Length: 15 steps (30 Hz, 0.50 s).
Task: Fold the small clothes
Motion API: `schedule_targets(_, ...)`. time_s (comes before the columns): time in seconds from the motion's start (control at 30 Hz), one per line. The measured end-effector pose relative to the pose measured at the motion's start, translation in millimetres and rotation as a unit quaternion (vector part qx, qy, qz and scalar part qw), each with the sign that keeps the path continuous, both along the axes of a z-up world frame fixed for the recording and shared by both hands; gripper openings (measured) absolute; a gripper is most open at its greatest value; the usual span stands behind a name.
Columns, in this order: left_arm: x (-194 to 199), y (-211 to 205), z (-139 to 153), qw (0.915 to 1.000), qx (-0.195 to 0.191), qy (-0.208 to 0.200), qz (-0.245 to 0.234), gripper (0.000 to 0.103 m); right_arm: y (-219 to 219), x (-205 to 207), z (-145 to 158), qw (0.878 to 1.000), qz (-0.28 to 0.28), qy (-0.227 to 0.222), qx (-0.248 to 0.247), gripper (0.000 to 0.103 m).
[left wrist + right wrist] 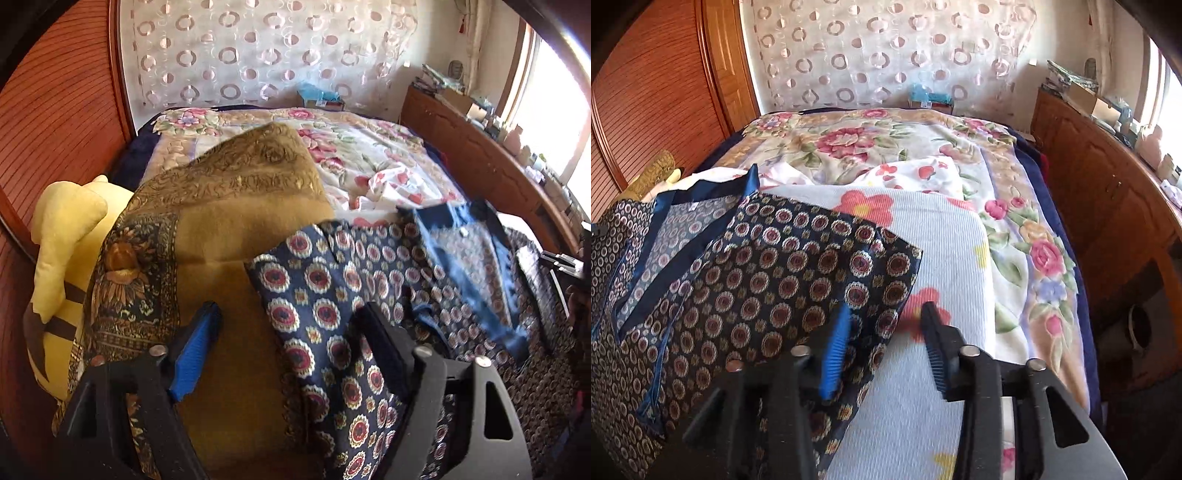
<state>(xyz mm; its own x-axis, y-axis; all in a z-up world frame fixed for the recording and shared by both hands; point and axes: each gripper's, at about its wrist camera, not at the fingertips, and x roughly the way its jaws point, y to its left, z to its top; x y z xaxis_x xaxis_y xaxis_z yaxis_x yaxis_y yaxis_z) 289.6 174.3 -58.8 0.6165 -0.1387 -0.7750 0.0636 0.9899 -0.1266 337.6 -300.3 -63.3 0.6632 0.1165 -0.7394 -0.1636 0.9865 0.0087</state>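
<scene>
The navy patterned garment lies spread on the bed, partly over a white floral towel, its blue-lined inside showing near the collar. In the left view the same garment rests against an ochre scarf draped at the bed's left side, beside a yellow plush toy. The left gripper hovers over the garment's edge and the scarf, jaws wide apart, holding nothing. The right gripper hovers at the garment's right edge, jaws open and empty, one finger over the cloth, the other over the towel.
</scene>
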Motion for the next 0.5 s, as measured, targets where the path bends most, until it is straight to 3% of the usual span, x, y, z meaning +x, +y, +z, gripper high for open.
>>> schedule_targets(0.1, -1, 6, 10, 0.9993, -0.031, -0.02, -0.008, 0.067, 0, 9, 1, 1.0, -0.005, 0.004, 0.004, 0.043)
schedule_targets(0.33, 1, 6, 11, 0.9992, -0.029, -0.025, -0.012, 0.05, -1, 28, 2, 1.0, -0.018, 0.012, 0.023, 0.043)
schedule_targets(0.4, 2, 7, 8, 0.9991, -0.033, -0.022, -0.013, 0.031, 5, 30, 1, 1.0, -0.014, 0.013, 0.02, 0.043)
schedule_targets(0.43, 3, 7, 7, 0.9991, -0.035, -0.022, -0.012, 0.03, 8, 30, 1, 1.0, -0.008, 0.013, 0.019, 0.037)
schedule_targets(0.47, 2, 8, 6, 0.999, -0.037, -0.023, -0.011, 0.024, 11, 30, 1, 1.0, 0.0, 0.015, 0.017, 0.018)
schedule_targets(0.5, 0, 7, 6, 0.9988, -0.037, -0.027, -0.013, 0.013, 15, 29, 2, 1.0, 0.005, 0.016, 0.014, 0.004)
